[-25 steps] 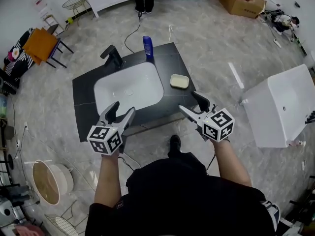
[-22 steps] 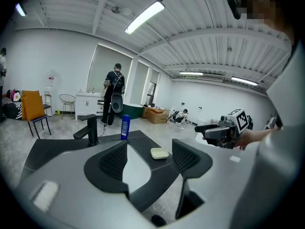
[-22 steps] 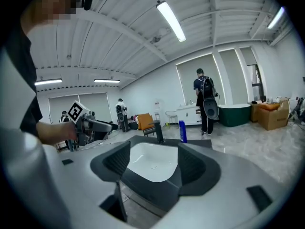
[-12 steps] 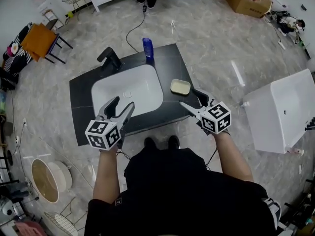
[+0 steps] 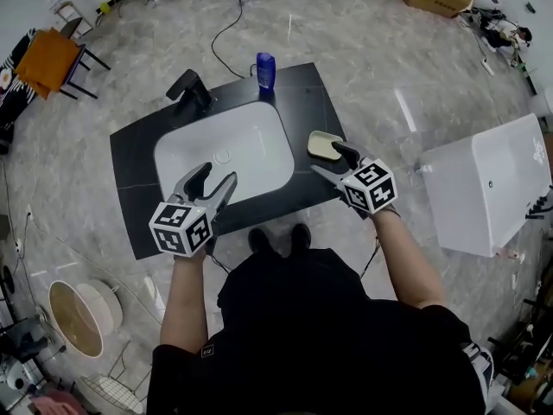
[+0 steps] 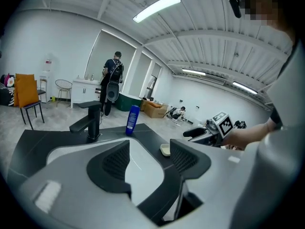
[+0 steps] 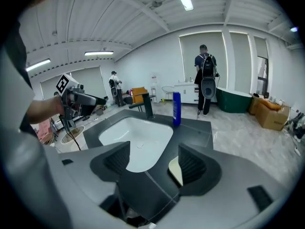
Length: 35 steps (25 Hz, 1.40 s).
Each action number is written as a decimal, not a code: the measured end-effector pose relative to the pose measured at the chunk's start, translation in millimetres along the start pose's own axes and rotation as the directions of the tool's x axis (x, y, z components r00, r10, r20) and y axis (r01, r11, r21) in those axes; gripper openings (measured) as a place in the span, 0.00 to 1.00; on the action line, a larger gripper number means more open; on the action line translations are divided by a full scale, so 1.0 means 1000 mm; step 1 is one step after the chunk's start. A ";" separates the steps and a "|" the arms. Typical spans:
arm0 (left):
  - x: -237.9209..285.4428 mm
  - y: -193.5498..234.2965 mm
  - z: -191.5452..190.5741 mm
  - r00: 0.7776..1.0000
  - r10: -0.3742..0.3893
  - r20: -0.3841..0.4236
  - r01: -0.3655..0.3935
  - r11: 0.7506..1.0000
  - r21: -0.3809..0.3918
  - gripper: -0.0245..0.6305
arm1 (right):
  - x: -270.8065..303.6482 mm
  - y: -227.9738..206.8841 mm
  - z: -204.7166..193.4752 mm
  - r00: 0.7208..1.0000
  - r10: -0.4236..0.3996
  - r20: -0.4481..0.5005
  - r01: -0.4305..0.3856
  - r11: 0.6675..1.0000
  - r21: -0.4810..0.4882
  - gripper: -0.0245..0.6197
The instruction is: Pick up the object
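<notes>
A cream soap dish [image 5: 322,144] lies on the black counter [image 5: 298,102], right of the white basin [image 5: 225,150]. My right gripper [image 5: 328,160] hovers open just in front of the dish. In the right gripper view [image 7: 155,163] the dish [image 7: 175,171] peeks out from behind the right jaw, with nothing gripped. My left gripper [image 5: 214,180] is open over the basin's front edge. Its jaws [image 6: 150,159] have just been closing a little, with nothing between them. A blue bottle [image 5: 265,69] and a black tap [image 5: 192,87] stand at the counter's back.
A white tub [image 5: 492,188] stands on the floor at the right. A round basket [image 5: 82,318] sits at the lower left and an orange chair [image 5: 47,59] at the upper left. A cable [image 5: 226,24] runs behind the counter. A person [image 6: 113,80] stands far back.
Both grippers have moved forward and down towards the counter. The right one has come up to the soap dish, the left one to the basin's front edge. The person has stepped closer.
</notes>
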<state>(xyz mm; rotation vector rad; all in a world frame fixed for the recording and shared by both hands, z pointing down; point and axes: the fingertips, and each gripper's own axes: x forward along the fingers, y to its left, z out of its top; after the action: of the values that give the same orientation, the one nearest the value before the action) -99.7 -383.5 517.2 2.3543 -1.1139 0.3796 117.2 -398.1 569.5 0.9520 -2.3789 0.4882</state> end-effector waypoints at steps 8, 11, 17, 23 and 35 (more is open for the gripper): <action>0.008 0.015 -0.019 0.999 -0.016 -0.029 0.015 0.999 -0.029 0.45 | 0.040 -0.013 -0.019 0.992 -0.006 -0.124 -0.002 0.998 -0.058 0.49; 0.008 0.019 -0.024 0.999 -0.018 -0.037 0.016 0.999 -0.031 0.44 | 0.053 -0.017 -0.031 0.986 -0.005 -0.167 -0.007 0.998 -0.070 0.49; 0.011 0.018 -0.035 0.998 -0.022 -0.053 0.020 0.999 -0.042 0.44 | 0.074 -0.028 -0.061 0.970 -0.007 -0.243 -0.011 0.997 -0.073 0.49; 0.012 0.012 -0.042 0.997 -0.027 -0.067 0.023 0.999 -0.045 0.44 | 0.087 -0.046 -0.086 0.947 -0.032 -0.318 -0.006 0.993 -0.118 0.49; 0.008 0.008 -0.046 0.998 -0.007 -0.067 0.004 0.999 -0.054 0.44 | 0.102 -0.066 -0.116 0.908 -0.079 -0.411 0.034 0.993 -0.115 0.49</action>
<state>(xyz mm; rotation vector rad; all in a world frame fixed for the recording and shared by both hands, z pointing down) -102.6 -367.1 561.6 2.2807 -1.0728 0.4191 140.7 -438.3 730.8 0.7771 -1.9658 0.4826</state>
